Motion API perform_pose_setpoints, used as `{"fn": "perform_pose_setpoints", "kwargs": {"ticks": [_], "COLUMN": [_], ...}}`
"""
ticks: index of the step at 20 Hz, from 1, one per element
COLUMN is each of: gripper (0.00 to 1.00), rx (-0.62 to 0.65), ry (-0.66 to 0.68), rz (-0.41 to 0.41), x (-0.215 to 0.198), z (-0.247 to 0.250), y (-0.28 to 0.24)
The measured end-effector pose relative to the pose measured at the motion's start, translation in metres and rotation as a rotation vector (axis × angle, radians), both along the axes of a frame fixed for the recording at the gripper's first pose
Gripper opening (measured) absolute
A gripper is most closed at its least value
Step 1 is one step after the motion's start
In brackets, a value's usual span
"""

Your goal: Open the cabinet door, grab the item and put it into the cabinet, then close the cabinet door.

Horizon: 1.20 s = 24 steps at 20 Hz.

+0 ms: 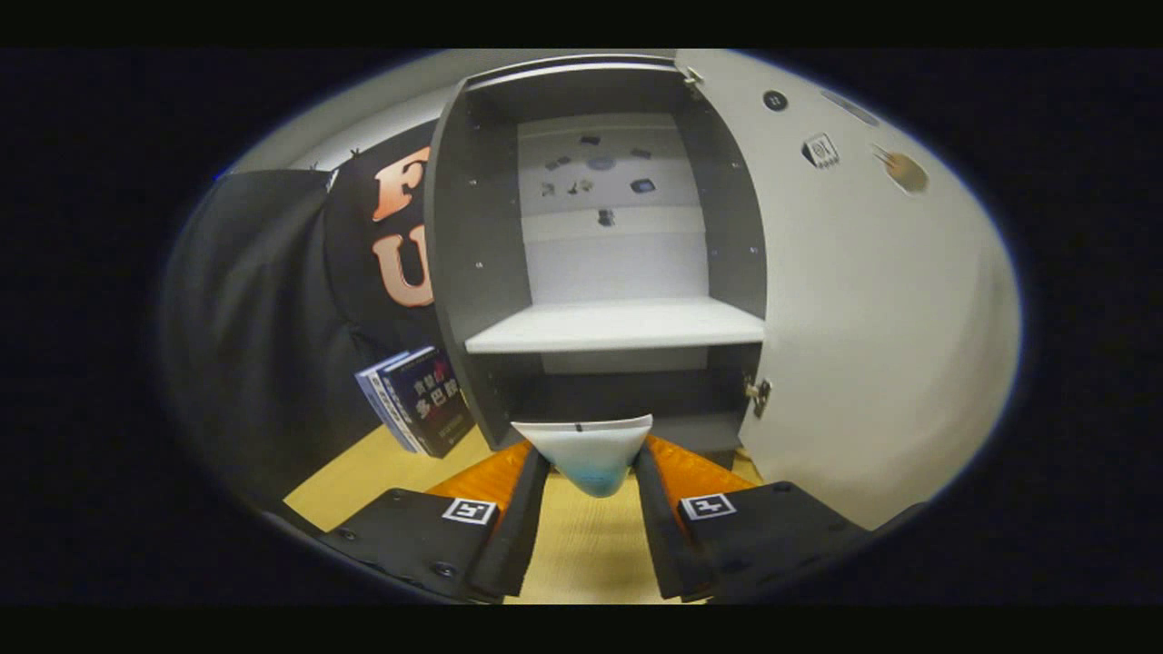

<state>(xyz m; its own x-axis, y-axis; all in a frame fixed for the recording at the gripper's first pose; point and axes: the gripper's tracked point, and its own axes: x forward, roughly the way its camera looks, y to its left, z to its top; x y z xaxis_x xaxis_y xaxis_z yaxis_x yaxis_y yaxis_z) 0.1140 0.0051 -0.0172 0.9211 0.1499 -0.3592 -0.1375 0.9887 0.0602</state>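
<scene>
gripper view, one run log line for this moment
door: open | gripper: shut on white item | cabinet: ahead | shelf: bare

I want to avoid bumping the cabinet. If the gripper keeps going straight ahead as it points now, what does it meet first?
The gripper, shut on a pale item, points at the open cabinet; probably its lower compartment below the white shelf, though depth is unclear.

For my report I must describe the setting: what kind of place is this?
Probably a staged test booth, not a real home: a small open cabinet stands on a wooden tabletop with black cloth hung behind. The claw grips a pale item.
</scene>
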Motion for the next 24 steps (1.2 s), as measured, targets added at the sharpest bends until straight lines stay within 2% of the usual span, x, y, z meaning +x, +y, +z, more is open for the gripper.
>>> {"fn": "perform_pose_setpoints", "kwargs": {"ticks": [5, 9, 12, 15, 19, 24], "gripper": [0.6, 0.6, 0.6, 0.6, 0.6, 0.6], "rx": [0.021, -0.012, -0.048, -0.001, 0.014, 0.01], "ry": [-0.065, -0.021, -0.027, 0.005, 0.042, 0.068], "rz": [-0.001, 0.022, 0.02, 0.034, 0.001, 0.004], "x": [0.06, 0.123, 0.17, 0.191, 0.205, 0.209], "z": [0.078, 0.091, 0.083, 0.057, 0.03, 0.01], "y": [0.006, 0.012, 0.014, 0.025, 0.023, 0.022]}}
